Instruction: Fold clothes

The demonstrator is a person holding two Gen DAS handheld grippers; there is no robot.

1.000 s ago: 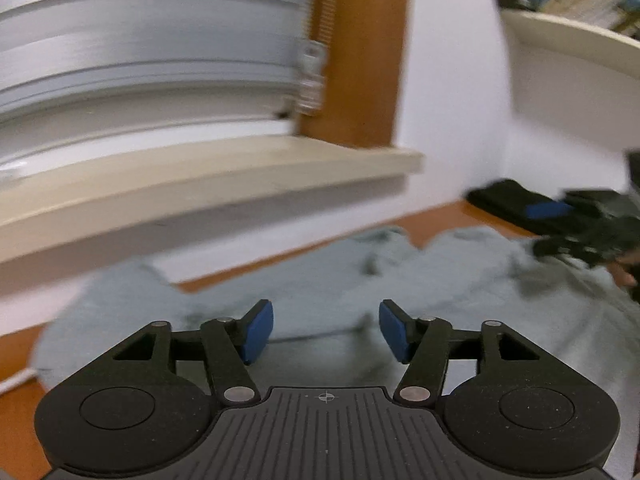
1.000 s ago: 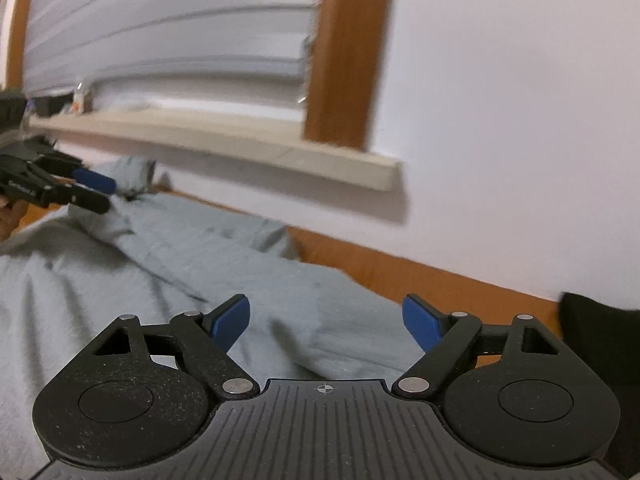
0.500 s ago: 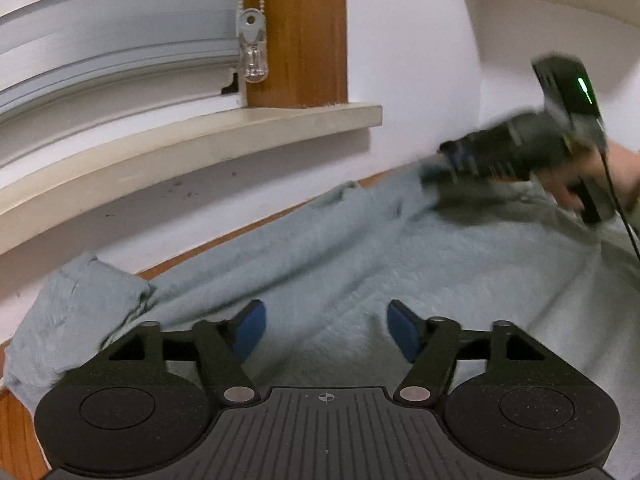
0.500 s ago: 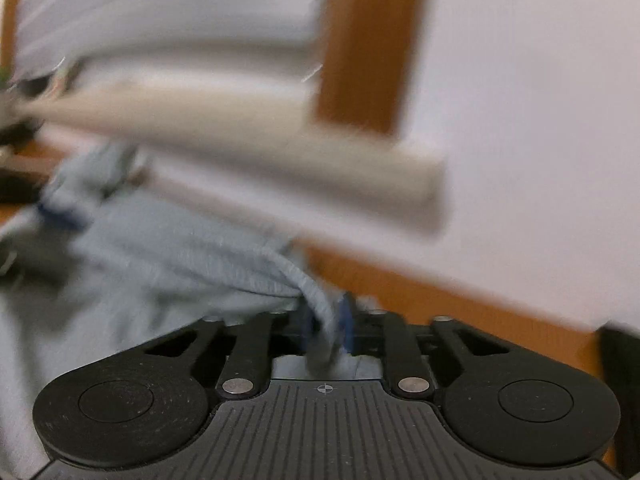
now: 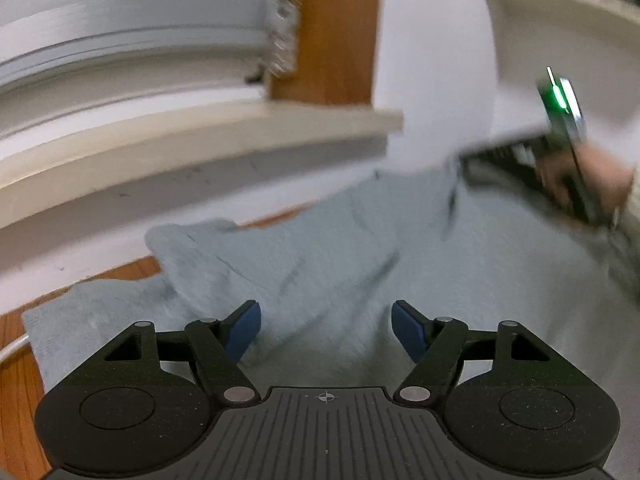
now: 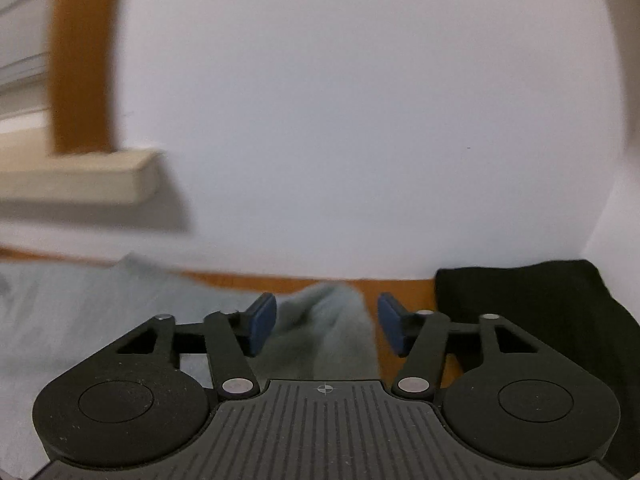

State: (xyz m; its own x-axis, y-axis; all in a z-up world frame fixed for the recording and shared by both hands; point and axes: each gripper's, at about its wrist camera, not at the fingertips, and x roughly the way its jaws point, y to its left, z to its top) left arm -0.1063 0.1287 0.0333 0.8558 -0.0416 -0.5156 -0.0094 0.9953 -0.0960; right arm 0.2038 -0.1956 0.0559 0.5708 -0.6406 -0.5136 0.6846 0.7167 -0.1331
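Note:
A pale grey garment [image 5: 320,240] lies spread on the wooden table, with its left sleeve doubled over near the wall. My left gripper [image 5: 326,320] hovers low over its near part, open, with nothing pinched between the blue pads. In the left wrist view my right gripper [image 5: 476,164] shows blurred at the upper right, with a hand behind it at the garment's far edge. In the right wrist view my right gripper [image 6: 326,316] has its jaws opening. A raised fold of the grey garment [image 6: 332,328] stands between the pads, which do not press on it.
A dark folded cloth [image 6: 540,308] lies on the table to the right of the grey garment. A white wall and a cream window sill [image 5: 200,140] run close behind the table. A shelf [image 5: 560,4] juts out at the upper right. A white cable [image 5: 12,350] lies at the left edge.
My right gripper was shut on the garment's edge half a second ago; now its jaws stand apart and it has swung to the right. The left gripper has barely shifted.

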